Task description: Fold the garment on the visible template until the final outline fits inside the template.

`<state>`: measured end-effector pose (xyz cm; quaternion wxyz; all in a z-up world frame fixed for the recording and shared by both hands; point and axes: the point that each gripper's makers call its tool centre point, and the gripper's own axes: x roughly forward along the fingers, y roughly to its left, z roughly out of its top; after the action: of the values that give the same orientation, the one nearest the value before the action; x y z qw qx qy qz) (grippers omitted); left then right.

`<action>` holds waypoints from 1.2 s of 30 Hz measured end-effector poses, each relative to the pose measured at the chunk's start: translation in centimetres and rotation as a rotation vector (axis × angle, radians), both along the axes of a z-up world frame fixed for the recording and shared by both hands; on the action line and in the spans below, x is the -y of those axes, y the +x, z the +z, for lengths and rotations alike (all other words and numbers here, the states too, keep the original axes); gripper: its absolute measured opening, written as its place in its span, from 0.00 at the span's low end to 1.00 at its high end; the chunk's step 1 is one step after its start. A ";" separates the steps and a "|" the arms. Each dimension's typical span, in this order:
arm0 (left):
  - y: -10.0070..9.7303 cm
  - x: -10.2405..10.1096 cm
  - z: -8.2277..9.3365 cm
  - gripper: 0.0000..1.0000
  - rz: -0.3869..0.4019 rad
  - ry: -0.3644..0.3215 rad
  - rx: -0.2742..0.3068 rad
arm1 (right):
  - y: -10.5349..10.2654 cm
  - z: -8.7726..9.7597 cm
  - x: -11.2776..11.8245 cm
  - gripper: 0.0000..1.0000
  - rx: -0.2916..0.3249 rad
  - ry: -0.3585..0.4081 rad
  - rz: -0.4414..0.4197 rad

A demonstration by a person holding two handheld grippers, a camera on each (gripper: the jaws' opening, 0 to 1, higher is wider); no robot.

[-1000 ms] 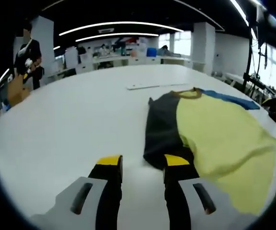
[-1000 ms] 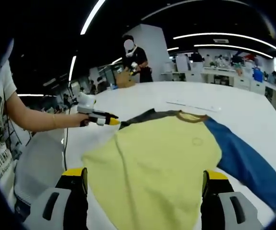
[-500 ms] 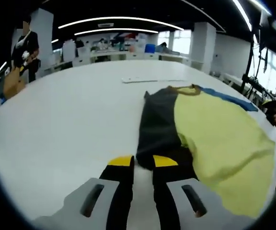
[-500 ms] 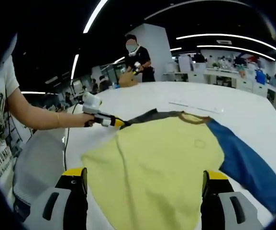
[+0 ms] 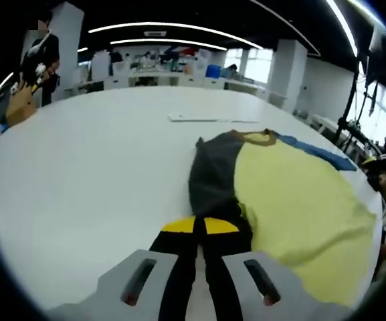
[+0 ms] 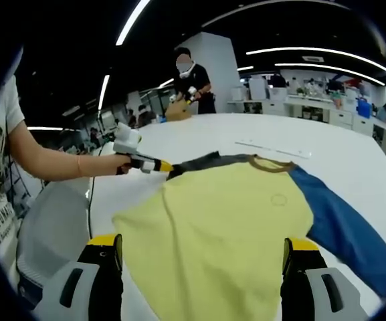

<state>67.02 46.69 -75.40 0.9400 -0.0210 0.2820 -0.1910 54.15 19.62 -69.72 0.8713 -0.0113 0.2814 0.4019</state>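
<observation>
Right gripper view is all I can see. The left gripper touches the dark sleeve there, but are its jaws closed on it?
Observer: Yes. In the left gripper view the left gripper has its yellow tips almost together, at the end of the dark sleeve.
Operator: Does the sleeve lie flat, or is it lifted?
Observer: It lies flat on the white table, stretched from the collar to the jaws. The yellow body overlaps its edge near the tips.
</observation>
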 end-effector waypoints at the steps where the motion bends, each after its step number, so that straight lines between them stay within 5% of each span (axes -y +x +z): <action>1: 0.0 0.5 0.9 0.00 0.000 -0.024 0.025 | 0.0 0.0 0.0 0.99 0.000 0.001 -0.001; 10: -0.5 4.7 5.5 0.00 -0.071 -0.078 0.110 | 0.1 0.6 0.4 0.99 0.007 0.021 -0.020; 20: -1.2 10.9 7.5 0.00 -0.115 -0.195 0.090 | 0.1 0.9 1.3 0.99 0.005 0.036 -0.055; 36: -3.0 19.5 4.6 0.00 -0.146 -0.239 0.025 | 0.9 1.0 4.2 0.97 0.002 0.061 -0.161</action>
<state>64.06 27.24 -70.78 0.9178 -0.1101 0.2463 -0.2914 55.05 15.45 -68.71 0.9010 0.0376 0.2681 0.3390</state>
